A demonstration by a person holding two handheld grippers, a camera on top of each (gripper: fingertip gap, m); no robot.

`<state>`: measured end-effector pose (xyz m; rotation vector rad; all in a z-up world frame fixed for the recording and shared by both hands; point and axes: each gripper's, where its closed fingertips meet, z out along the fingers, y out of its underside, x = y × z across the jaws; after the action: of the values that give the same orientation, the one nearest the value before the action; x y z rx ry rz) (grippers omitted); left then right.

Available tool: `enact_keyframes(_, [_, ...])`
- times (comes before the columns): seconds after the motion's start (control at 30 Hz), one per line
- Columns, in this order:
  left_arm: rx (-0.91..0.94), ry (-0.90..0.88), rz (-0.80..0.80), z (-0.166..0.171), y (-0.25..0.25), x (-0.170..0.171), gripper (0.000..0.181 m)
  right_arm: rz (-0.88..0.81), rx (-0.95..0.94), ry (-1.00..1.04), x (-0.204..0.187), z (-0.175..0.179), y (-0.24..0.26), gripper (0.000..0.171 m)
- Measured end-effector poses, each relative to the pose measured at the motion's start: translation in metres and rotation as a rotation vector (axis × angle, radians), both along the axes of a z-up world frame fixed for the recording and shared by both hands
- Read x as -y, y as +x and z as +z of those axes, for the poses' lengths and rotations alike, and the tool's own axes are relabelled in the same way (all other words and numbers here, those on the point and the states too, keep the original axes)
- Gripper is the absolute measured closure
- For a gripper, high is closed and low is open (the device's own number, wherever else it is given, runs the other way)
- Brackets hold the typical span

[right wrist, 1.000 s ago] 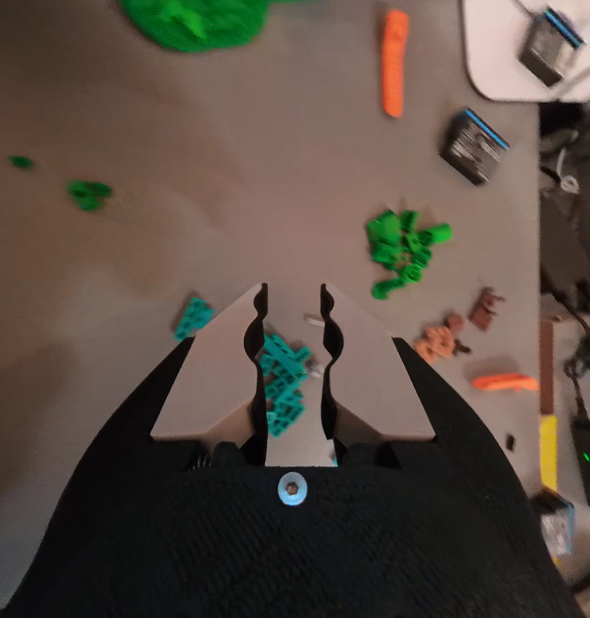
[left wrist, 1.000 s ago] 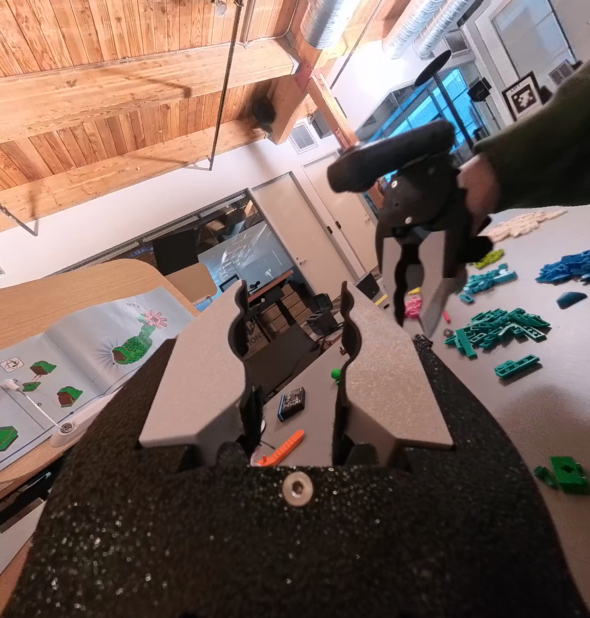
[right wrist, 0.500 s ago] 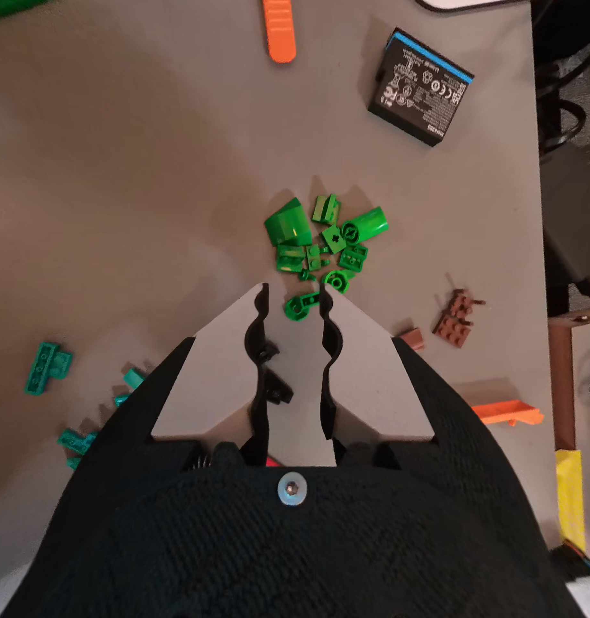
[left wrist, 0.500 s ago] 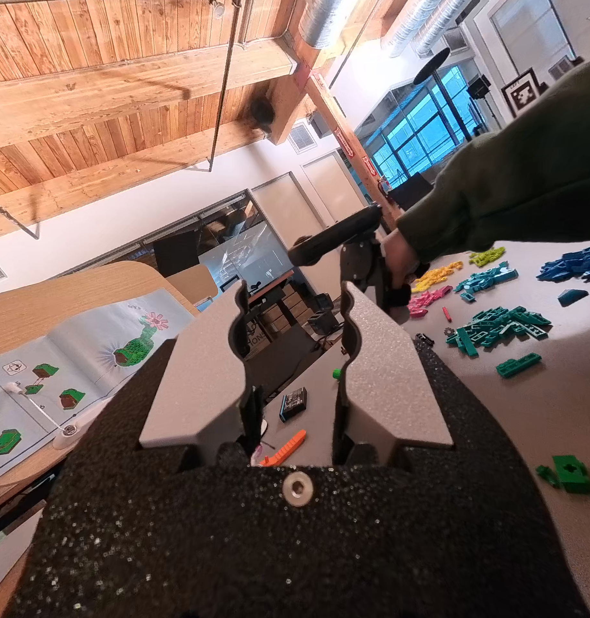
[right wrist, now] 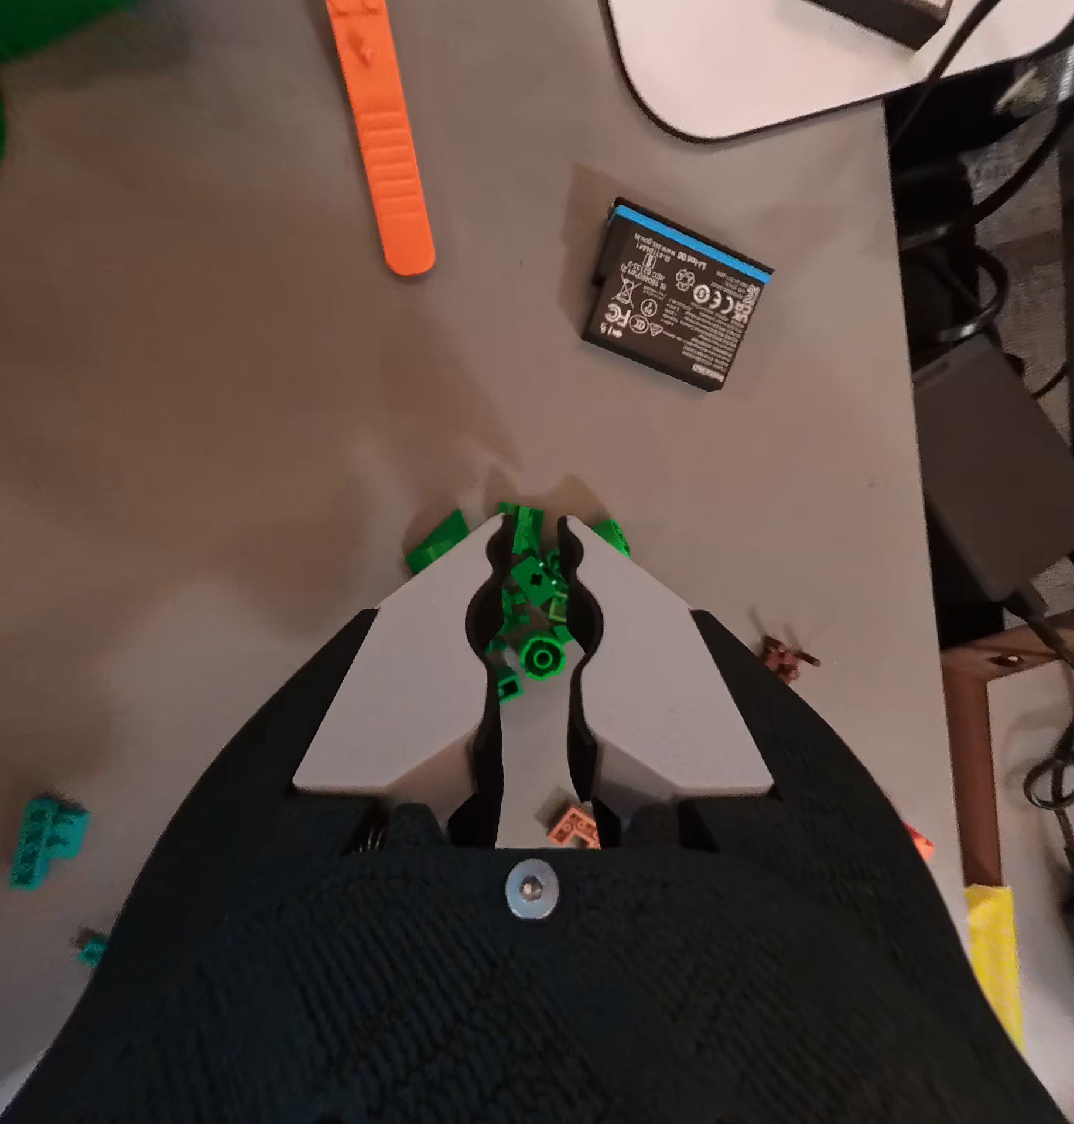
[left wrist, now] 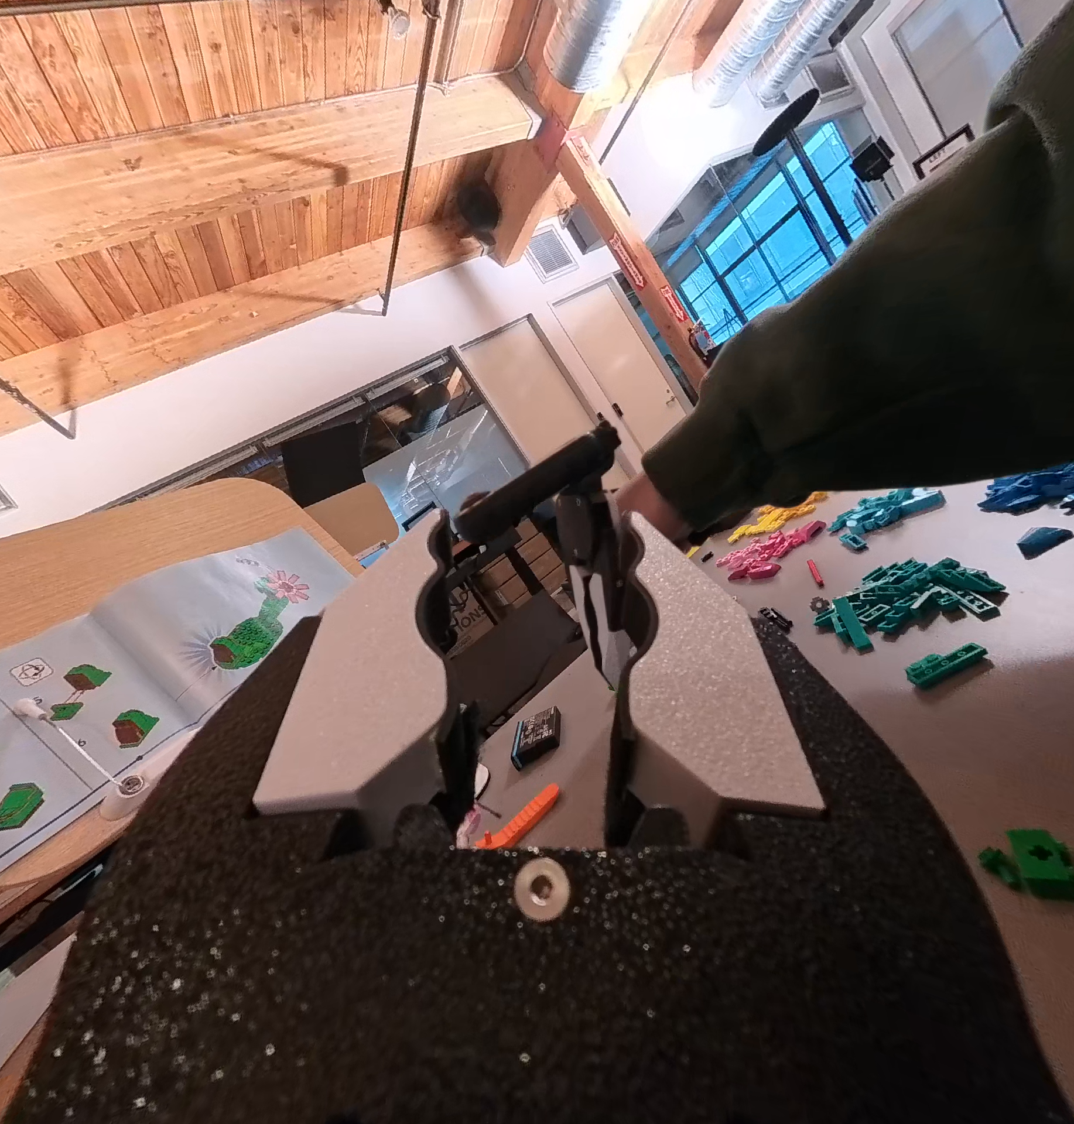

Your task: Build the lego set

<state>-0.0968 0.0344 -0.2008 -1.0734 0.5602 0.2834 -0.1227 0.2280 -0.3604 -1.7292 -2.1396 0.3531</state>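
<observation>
My right gripper [right wrist: 532, 527] points down at the grey table [right wrist: 218, 426]. Its jaws stand a narrow gap apart, straddling a small pile of bright green lego pieces [right wrist: 533, 599]. One green piece [right wrist: 527, 528] lies between the tips; I see no grip on it. My left gripper [left wrist: 537, 535] is open and empty, tilted up toward the ceiling. Beyond it the right gripper [left wrist: 604, 645] shows, held by a hand in a dark green sleeve [left wrist: 887, 340]. An open instruction booklet [left wrist: 157, 638] lies at the left.
An orange brick separator [right wrist: 382, 134] and a black battery [right wrist: 674, 298] lie beyond the green pile. The table edge [right wrist: 906, 456] is at the right, with cables past it. Teal [left wrist: 906, 599], pink [left wrist: 766, 547], yellow and blue piles lie to the right. Brown pieces [right wrist: 784, 657] lie near. About 25 centimetres separates my left fingertips from my right. Measured from the fingertips, the black battery [right wrist: 674, 298] is 8 centimetres or so from the right gripper and 30 centimetres from the left. Look for it in the left wrist view [left wrist: 533, 730] too.
My right gripper has moved from the teal pieces across the table and down onto the green pile, and its jaws have narrowed. The left gripper has held still.
</observation>
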Motion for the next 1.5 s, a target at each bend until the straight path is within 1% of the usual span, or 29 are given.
enact_keyframes(0.03, [0.000, 0.001, 0.000, 0.000, 0.000, 0.000, 0.129, -0.002, 0.013, -0.009, 0.001, -0.002, -0.001, 0.159])
enact_keyframes(0.27, [0.000, 0.006, 0.005, 0.002, -0.001, 0.001, 0.129, 0.011, 0.089, 0.034, -0.001, -0.010, -0.001, 0.160])
enact_keyframes(0.33, [0.004, 0.004, 0.008, 0.001, -0.002, 0.000, 0.129, 0.016, 0.103, 0.023, 0.000, -0.010, 0.000, 0.167])
enact_keyframes(0.4, [0.006, 0.003, 0.010, 0.001, -0.003, 0.000, 0.129, 0.027, 0.109, 0.020, 0.002, -0.010, 0.002, 0.168])
enact_keyframes(0.5, [0.007, 0.007, 0.014, 0.002, -0.004, 0.000, 0.129, 0.093, 0.033, 0.082, 0.010, 0.004, 0.000, 0.168])
enact_keyframes(0.57, [0.023, 0.008, 0.014, 0.003, -0.006, 0.000, 0.130, 0.194, -0.114, 0.149, 0.029, 0.028, -0.006, 0.168])
enact_keyframes(0.6, [0.041, 0.005, 0.015, 0.003, -0.009, 0.000, 0.130, 0.260, -0.206, 0.171, 0.045, 0.044, -0.008, 0.169])
enact_keyframes(0.73, [0.124, 0.008, 0.034, 0.008, -0.025, -0.001, 0.129, 0.459, -0.550, 0.093, 0.133, 0.111, 0.006, 0.168])
enact_keyframes(0.8, [0.152, 0.012, 0.041, 0.010, -0.030, 0.000, 0.129, 0.533, -0.635, 0.057, 0.167, 0.130, 0.022, 0.168])
enact_keyframes(0.87, [0.144, 0.016, 0.048, 0.010, -0.031, 0.000, 0.129, 0.585, -0.663, 0.016, 0.194, 0.138, 0.039, 0.168])
enact_keyframes(0.9, [0.135, 0.015, 0.050, 0.010, -0.031, 0.000, 0.129, 0.600, -0.648, -0.004, 0.203, 0.138, 0.048, 0.168])
enact_keyframes(0.97, [0.120, 0.016, 0.048, 0.009, -0.028, 0.000, 0.129, 0.631, -0.551, -0.019, 0.219, 0.123, 0.064, 0.168])
enact_keyframes(1.1, [0.102, 0.012, 0.043, 0.008, -0.024, 0.000, 0.130, 0.695, -0.253, 0.004, 0.241, 0.066, 0.092, 0.168])
enact_keyframes(1.2, [0.103, 0.009, 0.038, 0.007, -0.023, 0.000, 0.130, 0.726, -0.063, 0.057, 0.248, 0.027, 0.104, 0.168])
enact_keyframes(1.3, [0.100, 0.009, 0.037, 0.007, -0.023, 0.000, 0.129, 0.737, 0.017, 0.075, 0.252, 0.008, 0.106, 0.169])
enact_keyframes(1.5, [0.098, 0.010, 0.034, 0.008, -0.022, 0.000, 0.130, 0.719, 0.089, 0.102, 0.245, -0.008, 0.104, 0.168])
